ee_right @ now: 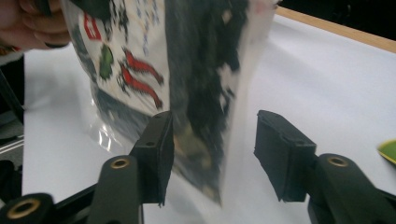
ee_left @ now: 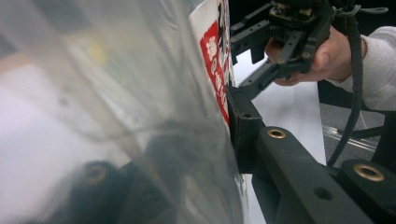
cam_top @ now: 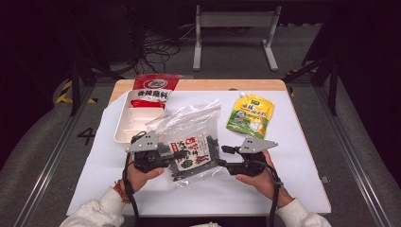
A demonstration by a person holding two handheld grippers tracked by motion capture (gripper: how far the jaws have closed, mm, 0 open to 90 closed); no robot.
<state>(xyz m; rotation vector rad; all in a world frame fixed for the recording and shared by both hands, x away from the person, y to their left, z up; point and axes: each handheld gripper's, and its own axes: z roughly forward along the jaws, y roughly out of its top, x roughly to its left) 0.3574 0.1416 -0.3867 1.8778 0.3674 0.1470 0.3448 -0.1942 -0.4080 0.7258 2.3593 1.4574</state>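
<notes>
Bag: clear plastic bag of dark snacks with a red-and-white label (cam_top: pixel 191 150), table centre, lifted, long axis toward 12 o'clock.
Left gripper (cam_top: pixel 166 157): pinching the bag's 9 o'clock edge.
Right gripper (ee_right: pixel 212 151): spread, bag edge between the jaws.

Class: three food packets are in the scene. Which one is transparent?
The clear bag of dark pieces, between both grippers. The red packet on the white tray and the yellow pouch are opaque.
</notes>
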